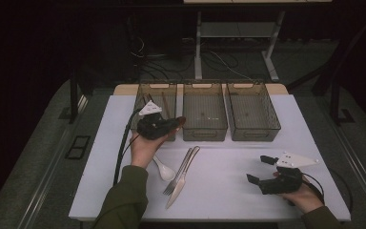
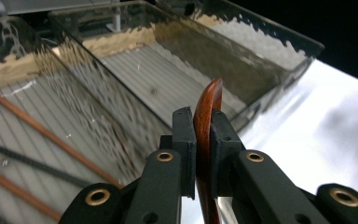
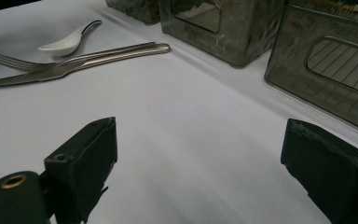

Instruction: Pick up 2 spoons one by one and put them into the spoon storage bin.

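My left gripper [image 1: 167, 125] is shut on a brown wooden utensil [image 1: 178, 121], held at the front wall of the left bin [image 1: 145, 90]. In the left gripper view its jaws [image 2: 202, 122] pinch the wood's thin curved edge [image 2: 210, 95], which rises above the pads over the bins. My right gripper [image 1: 259, 169] rests low at the table's right side, open, with nothing between its pads [image 3: 93, 144]. A white spoon [image 1: 164, 171], a steel fork [image 1: 175, 177] and a steel knife [image 1: 185, 175] lie side by side on the white table.
Three smoky clear bins stand in a row at the back: the left bin holds brown sticks [image 2: 46, 133], the middle bin [image 1: 204, 88] and right bin [image 1: 272, 114] look bare. From the right gripper view, the spoon [image 3: 70, 39], fork [image 3: 16, 63] and bin walls [image 3: 223, 32] lie ahead.
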Motion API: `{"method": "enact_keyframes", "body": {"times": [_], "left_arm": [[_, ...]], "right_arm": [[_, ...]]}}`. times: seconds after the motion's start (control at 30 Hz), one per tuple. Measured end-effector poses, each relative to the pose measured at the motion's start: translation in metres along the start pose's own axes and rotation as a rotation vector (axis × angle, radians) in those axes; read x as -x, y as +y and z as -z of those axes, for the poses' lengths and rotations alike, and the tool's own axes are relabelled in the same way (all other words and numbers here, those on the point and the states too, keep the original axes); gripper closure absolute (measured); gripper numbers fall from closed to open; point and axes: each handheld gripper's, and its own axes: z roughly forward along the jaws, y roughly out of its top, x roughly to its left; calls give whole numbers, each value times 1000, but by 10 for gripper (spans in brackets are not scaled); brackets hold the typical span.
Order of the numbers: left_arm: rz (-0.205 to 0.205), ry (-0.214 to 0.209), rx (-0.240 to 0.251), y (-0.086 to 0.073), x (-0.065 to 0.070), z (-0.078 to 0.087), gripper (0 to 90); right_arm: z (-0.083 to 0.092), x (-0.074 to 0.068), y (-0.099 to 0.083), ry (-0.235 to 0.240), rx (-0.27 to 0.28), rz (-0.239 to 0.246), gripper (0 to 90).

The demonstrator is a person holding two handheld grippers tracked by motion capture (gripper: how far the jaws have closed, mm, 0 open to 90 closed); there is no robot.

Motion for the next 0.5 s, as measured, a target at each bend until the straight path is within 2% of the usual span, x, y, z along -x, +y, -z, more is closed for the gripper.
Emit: {"method": "enact_keyframes", "body": {"times": [0.23, 0.5], "left_arm": [[5, -1, 36, 18, 2, -13, 825], [-37, -13, 44, 40, 11, -35, 825]], "right_arm": [[1, 1, 0, -8, 5, -2, 107], [2, 0, 1, -1, 9, 0, 107]]}}
